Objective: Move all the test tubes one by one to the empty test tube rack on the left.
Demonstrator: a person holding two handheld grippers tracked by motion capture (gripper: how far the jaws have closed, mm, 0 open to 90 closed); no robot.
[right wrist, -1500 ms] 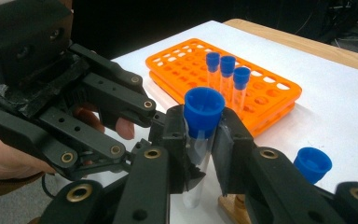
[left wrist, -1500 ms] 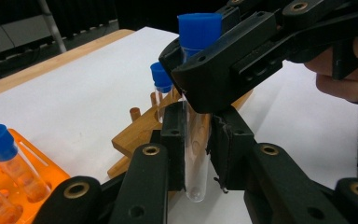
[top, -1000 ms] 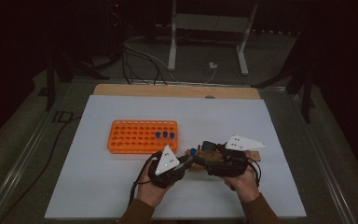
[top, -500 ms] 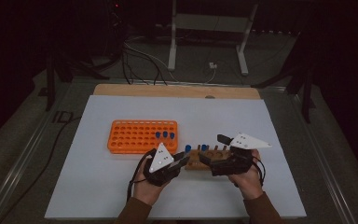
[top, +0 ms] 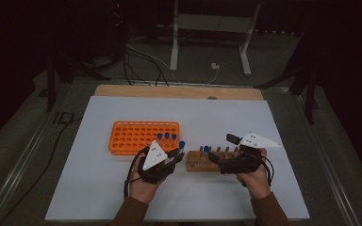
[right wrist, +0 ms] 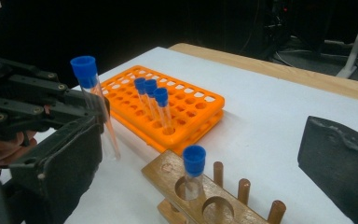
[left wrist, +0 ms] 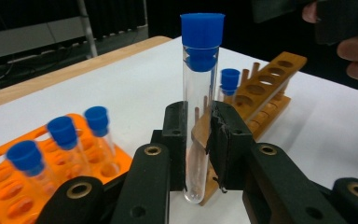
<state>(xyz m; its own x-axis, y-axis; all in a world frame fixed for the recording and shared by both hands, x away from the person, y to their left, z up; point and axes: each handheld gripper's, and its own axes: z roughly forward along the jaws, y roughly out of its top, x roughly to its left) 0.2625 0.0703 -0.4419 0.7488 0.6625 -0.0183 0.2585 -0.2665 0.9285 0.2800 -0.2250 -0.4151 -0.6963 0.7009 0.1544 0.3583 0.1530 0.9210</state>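
We have a clear test tube with a blue cap pinched upright in our left gripper, its jaws pressed on the glass low on the body, the rounded bottom hanging free just below them. In the high view this tube sits between the orange rack and the wooden rack, above the white worktop. Our right gripper has just been opening and now stands spread with nothing between its jaws, close over the wooden rack, where one capped tube already stands in the end hole; three more capped tubes wait in the orange rack. The step in hand looks like carrying the held tube to the wooden rack and seating it in the next free hole. To do it well we should keep the tube plumb — a tilt would catch the bottom on the hole's edge — and bring the rounded tip squarely over the hole before lowering. The grip is low, so the jaws may meet the rack before the tube is seated; we would lower slowly and release only once the tube is guided by the hole. The right gripper could steady the rack — lightly, clear of the seated tube.
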